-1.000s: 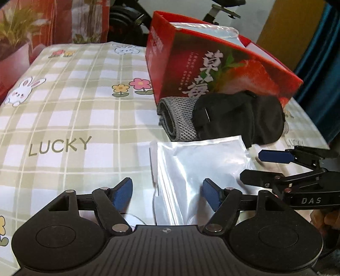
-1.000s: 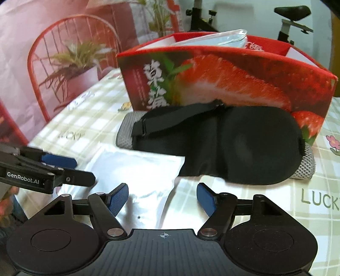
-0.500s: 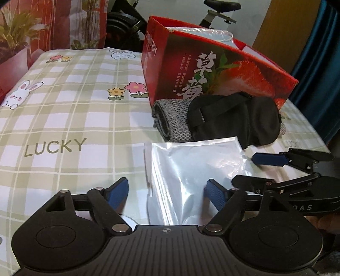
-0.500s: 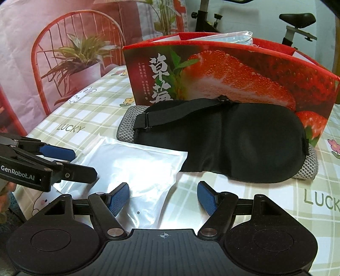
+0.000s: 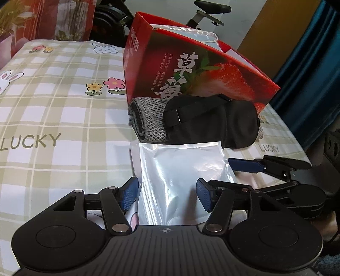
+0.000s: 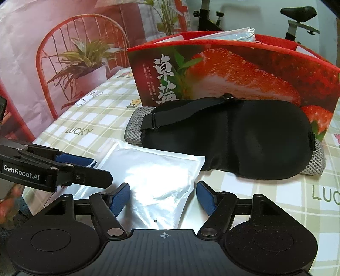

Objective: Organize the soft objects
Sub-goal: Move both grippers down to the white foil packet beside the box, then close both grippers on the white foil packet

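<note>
Place: a lived-in room of a home, likely a dining or living area.
Table: a checked tablecloth (image 5: 63,110) printed with bunnies, flowers and the word LUCKY.
Seating: a red wire-backed chair (image 6: 70,42) at the far left.
Greenery: a potted plant (image 6: 85,61) behind the chair.
Exercise gear: what looks like a stationary bike (image 5: 208,12) at the far side, only partly in view.
Packaging: a strawberry gift box (image 6: 233,74) on the table.
Window side: a dark blue curtain (image 5: 310,63) on the right.
</note>
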